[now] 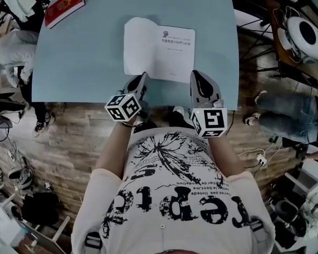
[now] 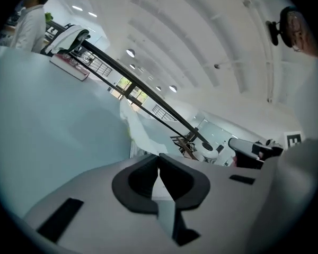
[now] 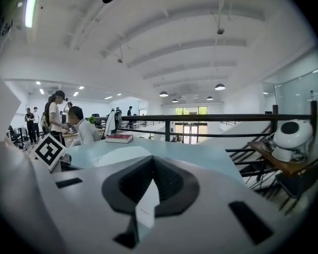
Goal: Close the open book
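The open book (image 1: 159,46) lies on the light blue table (image 1: 79,62), white pages up, print on its right page. My left gripper (image 1: 143,77) is at the book's near left corner, rolled on its side and shut on a white page (image 2: 140,126) that curls up from the book. A strip of that page shows between its closed jaws (image 2: 160,168). My right gripper (image 1: 195,75) sits at the near right corner. In the right gripper view its jaws (image 3: 151,176) are shut on the edge of a white page (image 3: 146,208).
A red book (image 1: 64,6) lies at the table's far left corner. The table's near edge runs just under both grippers. A white round device (image 1: 305,36) stands on a stand to the right. Several people (image 3: 58,115) are at a desk beyond the table.
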A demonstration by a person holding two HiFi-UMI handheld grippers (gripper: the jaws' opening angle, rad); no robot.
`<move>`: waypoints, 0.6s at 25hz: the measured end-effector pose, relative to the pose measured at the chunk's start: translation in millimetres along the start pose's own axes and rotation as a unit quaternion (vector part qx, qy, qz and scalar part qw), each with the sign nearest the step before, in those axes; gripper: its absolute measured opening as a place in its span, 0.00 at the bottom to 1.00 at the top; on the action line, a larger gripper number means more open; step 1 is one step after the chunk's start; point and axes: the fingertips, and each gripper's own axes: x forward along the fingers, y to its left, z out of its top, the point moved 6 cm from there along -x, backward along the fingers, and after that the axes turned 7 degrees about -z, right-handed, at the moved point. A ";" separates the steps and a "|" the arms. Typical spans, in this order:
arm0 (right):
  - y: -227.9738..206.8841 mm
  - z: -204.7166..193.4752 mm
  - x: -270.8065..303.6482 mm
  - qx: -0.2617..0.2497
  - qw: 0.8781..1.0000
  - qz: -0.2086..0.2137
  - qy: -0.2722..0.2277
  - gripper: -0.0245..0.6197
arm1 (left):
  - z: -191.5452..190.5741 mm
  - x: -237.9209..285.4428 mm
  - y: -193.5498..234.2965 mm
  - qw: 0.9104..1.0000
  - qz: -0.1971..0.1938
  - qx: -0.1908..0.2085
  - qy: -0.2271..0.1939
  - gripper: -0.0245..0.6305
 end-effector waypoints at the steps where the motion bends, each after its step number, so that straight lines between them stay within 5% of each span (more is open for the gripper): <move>1: -0.3 -0.7 -4.7 0.002 1.000 -0.006 0.000 0.05 | -0.7 1.9 -3.5 1.000 -0.004 0.015 0.010 0.07; 9: -14.5 -9.0 -38.9 0.021 0.998 -0.066 -0.004 0.05 | -12.5 26.2 -30.5 0.987 -0.035 0.131 0.084 0.07; 15: -27.8 -17.1 -54.6 0.026 0.995 -0.097 0.006 0.05 | -32.2 53.2 -43.7 0.968 -0.066 0.194 0.147 0.07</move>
